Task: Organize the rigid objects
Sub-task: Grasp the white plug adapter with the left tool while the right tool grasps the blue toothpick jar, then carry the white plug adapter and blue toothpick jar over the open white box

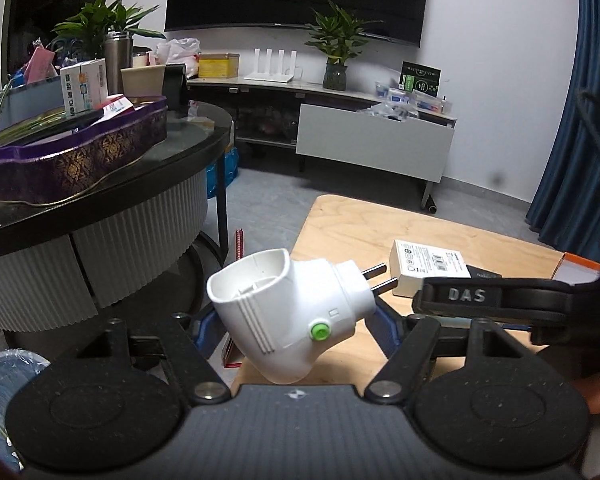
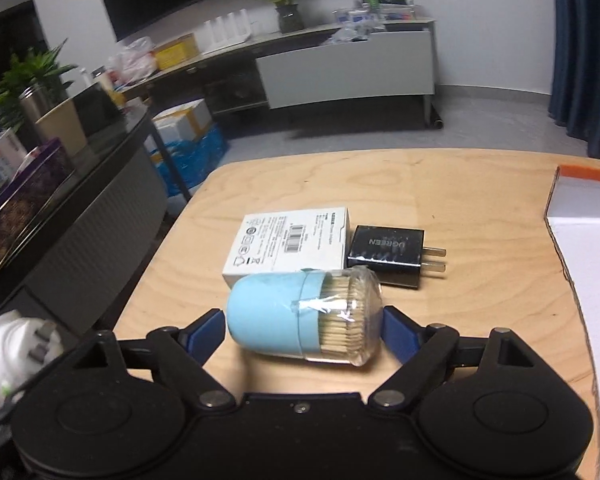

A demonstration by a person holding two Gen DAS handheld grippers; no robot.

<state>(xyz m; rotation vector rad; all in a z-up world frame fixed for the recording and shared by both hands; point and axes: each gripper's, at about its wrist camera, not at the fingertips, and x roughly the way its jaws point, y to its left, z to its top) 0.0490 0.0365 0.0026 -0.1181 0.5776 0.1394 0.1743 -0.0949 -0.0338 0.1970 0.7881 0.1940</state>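
Note:
My left gripper [image 1: 296, 320] is shut on a white plug adapter [image 1: 288, 312] with a green button. It holds the adapter tilted above the near left corner of the wooden table [image 1: 360, 228], prongs pointing right. The adapter [image 2: 16, 344] also shows at the lower left of the right wrist view. My right gripper [image 2: 302, 330] stands open around a toothpick holder [image 2: 304, 316] with a light blue body and a clear cap. The holder lies on its side on the table [image 2: 460, 184], and the blue fingertips [image 2: 208, 330] sit just off its two ends.
A white carton [image 2: 288, 240] and a black charger [image 2: 388, 254] lie just beyond the holder. An open white box with an orange edge [image 2: 588, 216] is at the right. A dark round table with a purple tin [image 1: 72, 156] stands at the left.

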